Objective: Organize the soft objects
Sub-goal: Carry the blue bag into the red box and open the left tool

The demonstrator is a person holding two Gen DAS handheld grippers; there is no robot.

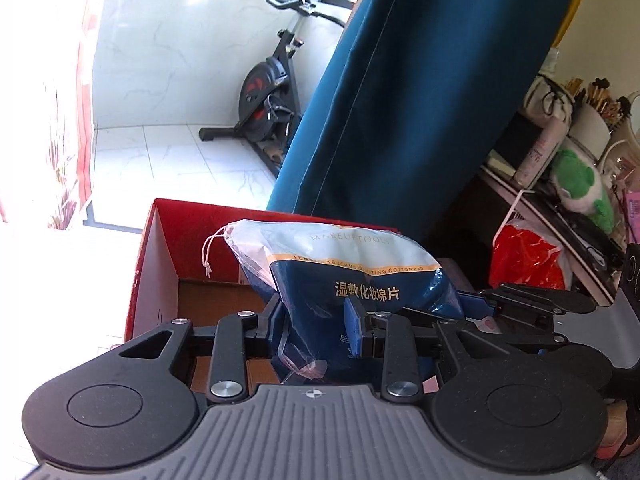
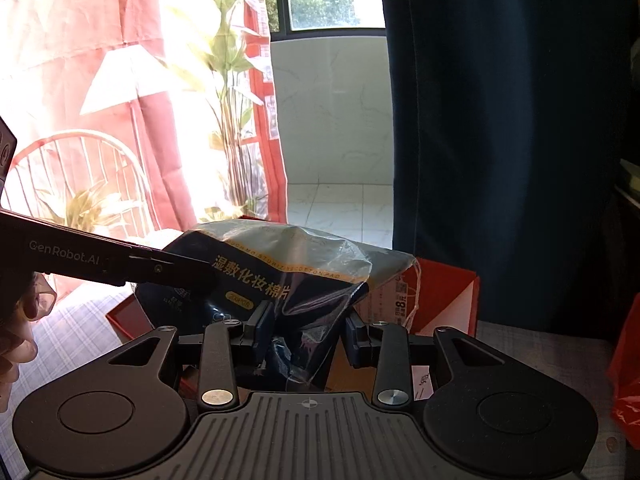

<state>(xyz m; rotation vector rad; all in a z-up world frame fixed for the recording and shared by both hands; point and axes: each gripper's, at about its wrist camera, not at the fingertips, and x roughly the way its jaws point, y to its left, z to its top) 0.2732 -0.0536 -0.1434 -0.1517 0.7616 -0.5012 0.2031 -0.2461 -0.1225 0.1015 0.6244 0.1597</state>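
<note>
- left wrist view: left gripper (image 1: 316, 332) fingers clamp the cotton pad bag (image 1: 340, 280) above the red box (image 1: 160, 264), beside the blue curtain (image 1: 420, 100).
- right gripper (image 2: 308, 328) fingers pinch its other end; open box room below.

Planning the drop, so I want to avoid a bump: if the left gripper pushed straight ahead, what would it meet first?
Past the cotton pad bag the left gripper holds, probably the red box's far wall; depth is unclear.
</note>
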